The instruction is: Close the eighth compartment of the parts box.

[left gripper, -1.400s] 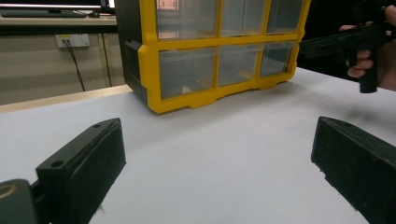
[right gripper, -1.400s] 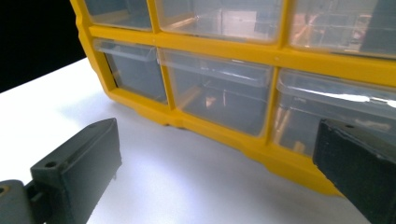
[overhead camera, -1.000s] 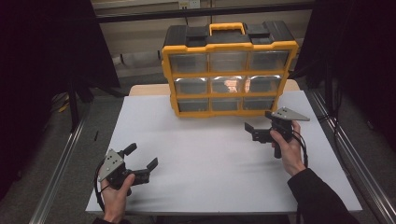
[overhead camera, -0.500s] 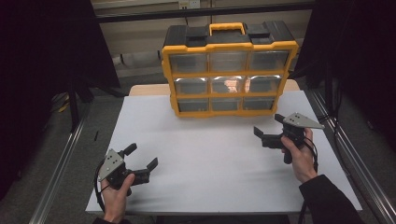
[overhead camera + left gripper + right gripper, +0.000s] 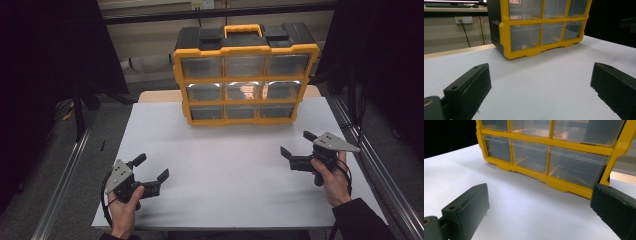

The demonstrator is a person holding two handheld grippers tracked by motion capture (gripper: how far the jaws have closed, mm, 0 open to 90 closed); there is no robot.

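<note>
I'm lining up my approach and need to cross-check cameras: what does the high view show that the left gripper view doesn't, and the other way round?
High view alone: the yellow plastic drawer cabinet's black top with its yellow carry handle, all nine clear drawers, the right tool and both hands.

Left gripper view alone: the cabinet's black side panel, a wall socket with a dark cable behind the table, and the left tool's open jaws close up.

Shared: the white table top, the cabinet's clear lower drawers, and the left tool.
</note>
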